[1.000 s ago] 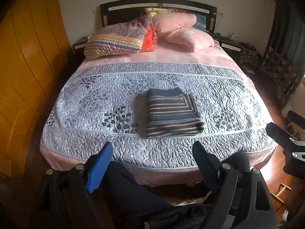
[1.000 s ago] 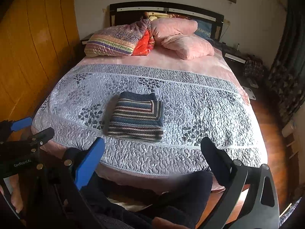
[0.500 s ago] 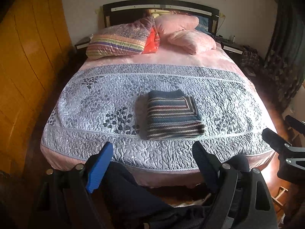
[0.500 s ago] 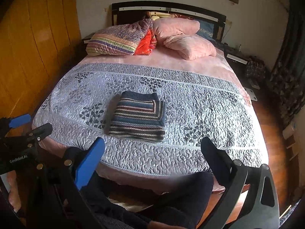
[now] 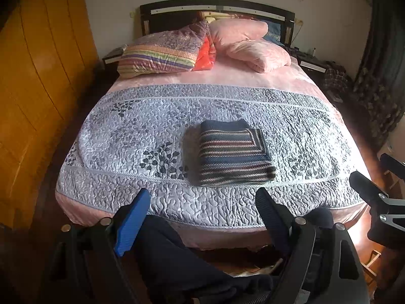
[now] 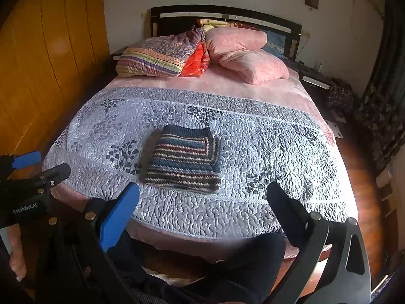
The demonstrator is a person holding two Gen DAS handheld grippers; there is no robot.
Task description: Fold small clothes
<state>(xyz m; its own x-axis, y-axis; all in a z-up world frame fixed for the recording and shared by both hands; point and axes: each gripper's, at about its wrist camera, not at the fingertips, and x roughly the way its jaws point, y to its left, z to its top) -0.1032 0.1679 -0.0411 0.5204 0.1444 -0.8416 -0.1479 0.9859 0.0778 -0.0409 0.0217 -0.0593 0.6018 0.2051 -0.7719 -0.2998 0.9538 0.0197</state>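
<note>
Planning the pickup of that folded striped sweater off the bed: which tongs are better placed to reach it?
Marginally the left tongs: the striped sweater lies nearly straight ahead between their open fingers. From the right tongs it sits slightly left. Both hang open, short of the bed.

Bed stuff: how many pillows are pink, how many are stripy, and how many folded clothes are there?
Pink pillows: 2, one leaning at the headboard, one in front of it
Stripy pillows: 1
Folded clothes: 1, the striped sweater on the grey quilt
Total: 4
An orange cushion and a blue one peek out too, not counted.
</note>
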